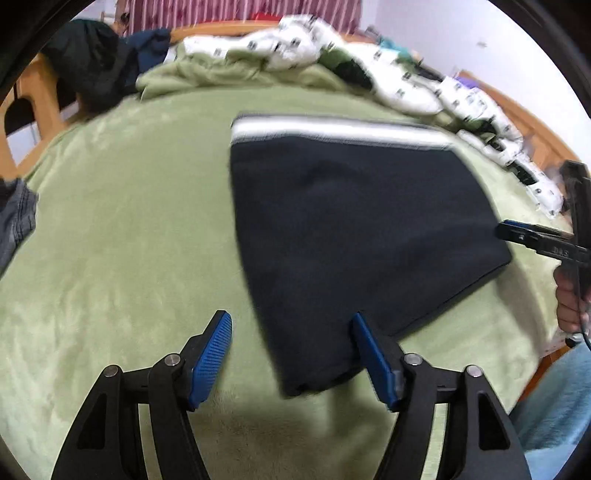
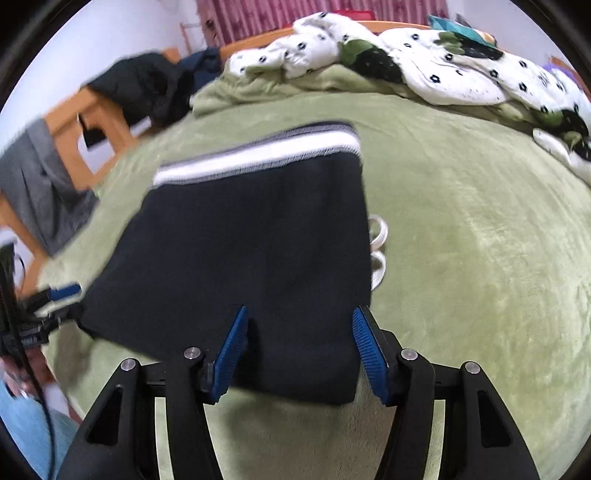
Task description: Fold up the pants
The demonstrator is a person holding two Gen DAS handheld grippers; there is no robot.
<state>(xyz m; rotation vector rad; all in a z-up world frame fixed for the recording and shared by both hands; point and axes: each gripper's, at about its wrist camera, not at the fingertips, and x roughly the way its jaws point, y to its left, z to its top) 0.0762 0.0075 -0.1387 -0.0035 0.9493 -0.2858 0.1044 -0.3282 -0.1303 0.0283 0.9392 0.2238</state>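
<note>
The folded pants [image 1: 354,236] are lying flat on the green blanket [image 1: 110,258]. The left gripper [image 1: 291,354] and right gripper [image 2: 299,347] are both hovering wide open over the pants' near edge, gripping nothing.

A bedroom in a home. A bed covered by a plush green blanket [image 2: 461,240] fills the view. At the blanket's far edge lies a rumpled white duvet [image 2: 424,70] with small dark flower prints. Beyond that runs a wooden bed frame [image 1: 221,31], then what seems to be a striped pink curtain [image 2: 258,14], blurred. Dark clothes [image 2: 147,85] are heaped at the blanket's far left corner.
</note>
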